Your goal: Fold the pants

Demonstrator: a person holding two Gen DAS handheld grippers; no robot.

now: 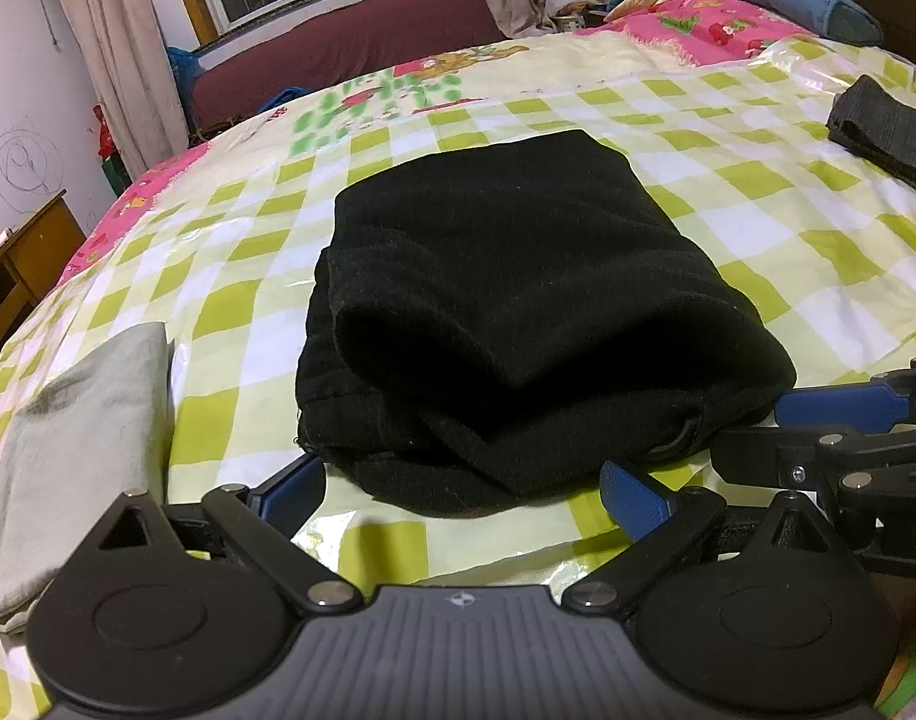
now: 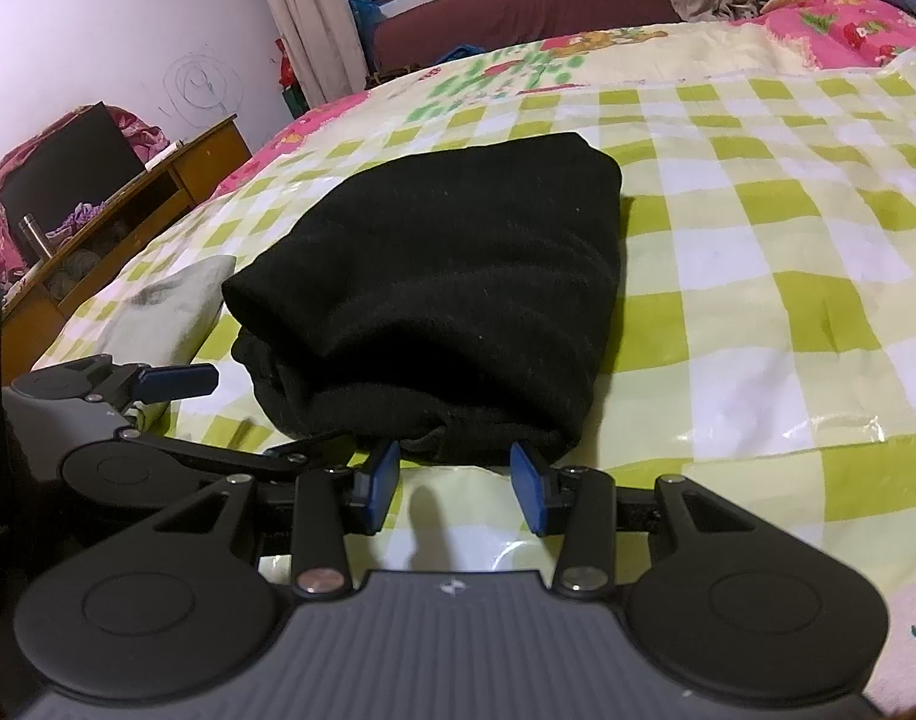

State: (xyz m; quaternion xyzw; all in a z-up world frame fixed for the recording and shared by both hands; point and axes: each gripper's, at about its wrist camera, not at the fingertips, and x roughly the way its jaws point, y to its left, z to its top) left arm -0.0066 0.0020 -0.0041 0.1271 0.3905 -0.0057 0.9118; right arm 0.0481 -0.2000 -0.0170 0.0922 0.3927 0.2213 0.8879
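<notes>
Black pants (image 1: 517, 312) lie folded into a thick bundle on the green-checked plastic sheet (image 1: 757, 228) that covers the bed. They also show in the right wrist view (image 2: 446, 312). My left gripper (image 1: 463, 495) is open and empty, its blue pads at the near edge of the bundle, just short of it. My right gripper (image 2: 455, 480) is open and empty, its pads close to the near right end of the bundle. The right gripper shows at the right edge of the left wrist view (image 1: 841, 414). The left gripper shows at the left of the right wrist view (image 2: 176, 381).
A folded grey garment (image 1: 68, 444) lies left of the pants. A dark folded cloth (image 1: 883, 126) lies at the far right. Blue pillows (image 1: 799, 0) and a pink blanket (image 1: 709, 18) lie at the bed's far end. A wooden desk (image 2: 128, 228) stands left of the bed.
</notes>
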